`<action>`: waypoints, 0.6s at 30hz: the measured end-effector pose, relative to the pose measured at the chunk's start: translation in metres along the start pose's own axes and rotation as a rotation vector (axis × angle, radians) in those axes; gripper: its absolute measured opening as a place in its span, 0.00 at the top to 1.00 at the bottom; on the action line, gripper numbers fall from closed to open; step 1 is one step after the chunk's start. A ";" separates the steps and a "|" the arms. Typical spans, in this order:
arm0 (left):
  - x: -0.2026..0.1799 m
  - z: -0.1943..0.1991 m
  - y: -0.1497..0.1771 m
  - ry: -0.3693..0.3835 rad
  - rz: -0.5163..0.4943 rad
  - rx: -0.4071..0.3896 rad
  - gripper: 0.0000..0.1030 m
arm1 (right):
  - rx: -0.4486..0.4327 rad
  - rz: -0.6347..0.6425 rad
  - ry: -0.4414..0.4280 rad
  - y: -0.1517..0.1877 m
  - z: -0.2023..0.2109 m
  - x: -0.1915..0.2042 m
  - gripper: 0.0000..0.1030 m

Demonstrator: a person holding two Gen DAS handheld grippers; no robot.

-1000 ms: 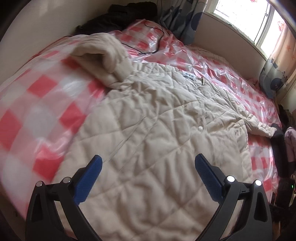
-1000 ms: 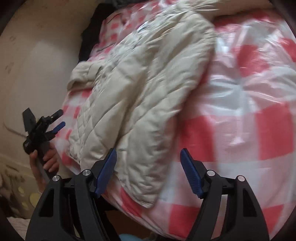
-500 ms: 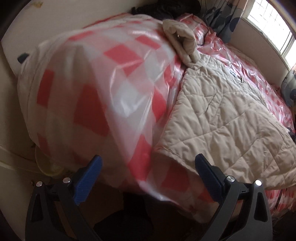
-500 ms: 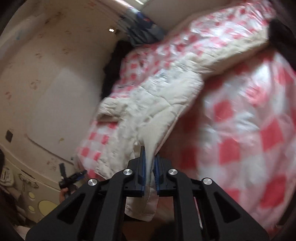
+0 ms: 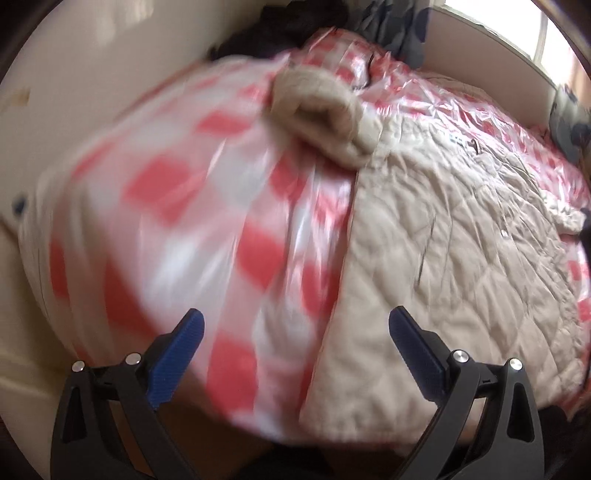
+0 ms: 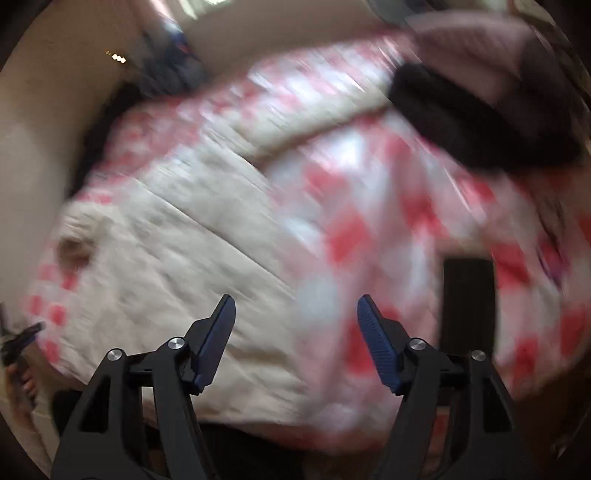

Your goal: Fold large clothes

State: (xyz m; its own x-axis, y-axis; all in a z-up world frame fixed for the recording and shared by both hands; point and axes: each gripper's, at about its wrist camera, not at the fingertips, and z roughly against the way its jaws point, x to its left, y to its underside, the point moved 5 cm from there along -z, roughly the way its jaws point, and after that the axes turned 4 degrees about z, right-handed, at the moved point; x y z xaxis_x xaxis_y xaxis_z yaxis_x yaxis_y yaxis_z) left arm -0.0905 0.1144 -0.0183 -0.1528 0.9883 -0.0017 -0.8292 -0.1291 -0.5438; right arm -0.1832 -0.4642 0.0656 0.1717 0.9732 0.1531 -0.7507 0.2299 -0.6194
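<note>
A beige quilted jacket (image 5: 443,240) lies spread on a bed with a red-and-white checked plastic cover (image 5: 184,184). Its bunched fleecy sleeve or hood (image 5: 325,110) rests near the jacket's top left corner. My left gripper (image 5: 295,314) hangs open above the jacket's left edge, holding nothing. In the blurred right wrist view the jacket (image 6: 177,251) lies left of centre on the checked cover (image 6: 369,229). My right gripper (image 6: 295,299) hovers over the jacket's right edge, its jaws opening, with nothing between them.
Dark clothes (image 5: 295,22) are piled at the head of the bed by the wall, near a curtain and window (image 5: 517,22). A black garment (image 6: 461,122) and a dark upright object (image 6: 467,302) lie to the right. The other gripper (image 6: 22,334) shows at far left.
The right gripper, shut on the jacket's hem half a second ago, has let go and opened; the jacket lies flat. The left gripper has stayed open while its view shifted along the bed edge.
</note>
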 end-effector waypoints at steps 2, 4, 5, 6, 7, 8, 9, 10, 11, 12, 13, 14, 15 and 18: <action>-0.019 0.002 -0.033 -0.058 -0.062 -0.092 0.07 | -0.061 0.033 -0.070 -0.021 0.001 0.027 0.23; -0.046 -0.001 -0.064 -0.105 -0.157 -0.186 0.07 | -0.102 0.053 -0.169 -0.040 -0.018 0.068 0.21; -0.065 -0.007 -0.082 -0.148 -0.239 -0.234 0.07 | -0.128 0.049 -0.230 -0.048 -0.033 0.087 0.21; -0.081 -0.015 -0.097 -0.185 -0.322 -0.262 0.07 | -0.132 0.035 -0.288 -0.055 -0.053 0.106 0.21; -0.098 -0.027 -0.110 -0.215 -0.414 -0.283 0.07 | -0.123 0.012 -0.338 -0.062 -0.078 0.125 0.21; -0.119 -0.044 -0.124 -0.252 -0.540 -0.303 0.07 | -0.120 -0.013 -0.371 -0.065 -0.096 0.136 0.21; -0.133 -0.062 -0.135 -0.296 -0.654 -0.303 0.07 | -0.116 -0.048 -0.417 -0.067 -0.121 0.148 0.21; -0.142 -0.082 -0.144 -0.343 -0.756 -0.281 0.07 | -0.101 -0.071 -0.453 -0.067 -0.143 0.160 0.21; -0.149 -0.107 -0.152 -0.401 -0.869 -0.250 0.07 | -0.086 -0.092 -0.466 -0.067 -0.163 0.172 0.21; -0.151 -0.127 -0.158 -0.447 -0.945 -0.222 0.07 | -0.079 -0.113 -0.476 -0.066 -0.175 0.177 0.21; -0.151 -0.146 -0.164 -0.490 -1.000 -0.193 0.07 | -0.067 -0.140 -0.497 -0.060 -0.191 0.180 0.21; -0.147 -0.167 -0.173 -0.531 -1.036 -0.156 0.07 | -0.027 -0.174 -0.498 -0.053 -0.207 0.180 0.21; -0.141 -0.182 -0.180 -0.540 -1.029 -0.114 0.15 | 0.030 -0.212 -0.485 -0.048 -0.219 0.180 0.21; -0.120 -0.210 -0.195 -0.473 -0.899 0.025 0.69 | 0.037 -0.237 -0.511 -0.049 -0.224 0.169 0.21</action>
State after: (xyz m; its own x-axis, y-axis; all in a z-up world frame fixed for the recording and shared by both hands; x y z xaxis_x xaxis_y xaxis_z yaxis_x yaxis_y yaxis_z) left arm 0.2020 0.0381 -0.0879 0.3405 0.5869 0.7346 -0.7516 0.6394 -0.1624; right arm 0.0252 -0.3087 -0.0507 0.0143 0.7649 0.6439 -0.7525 0.4323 -0.4968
